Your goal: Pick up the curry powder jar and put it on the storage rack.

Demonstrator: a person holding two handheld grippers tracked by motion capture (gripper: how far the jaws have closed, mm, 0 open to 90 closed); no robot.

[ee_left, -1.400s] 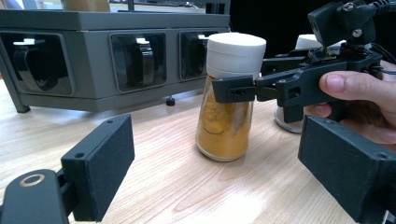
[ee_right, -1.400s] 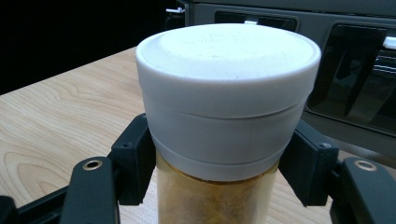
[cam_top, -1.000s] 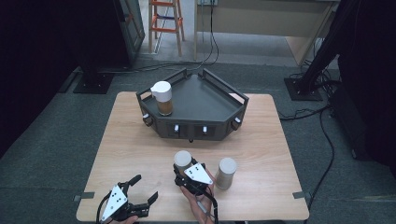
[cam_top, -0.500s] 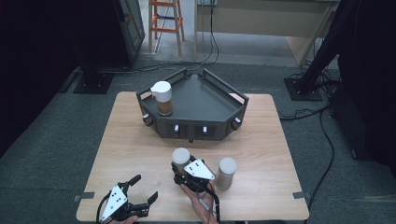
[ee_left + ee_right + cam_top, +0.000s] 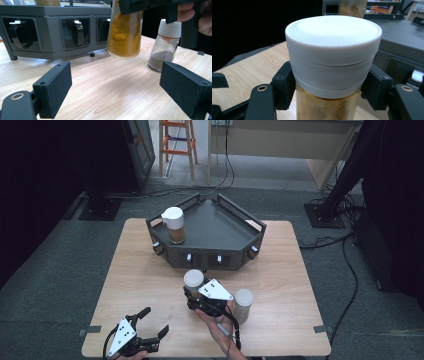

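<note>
Dim workshop around a lit wooden table

The table (image 5: 150, 285) stands on grey carpet (image 5: 55, 285), with dark curtains (image 5: 45, 165) at both sides. Beyond the table's far edge an orange ladder (image 5: 175, 145) and a pale wooden desk (image 5: 300, 140) stand in brighter light. Black cables (image 5: 345, 270) run over the floor past the right edge, near a black stand base (image 5: 325, 215).

One jar (image 5: 173, 225) on the rack (image 5: 220, 227), another (image 5: 243, 304) on the table (image 5: 140, 290) before it.
</note>
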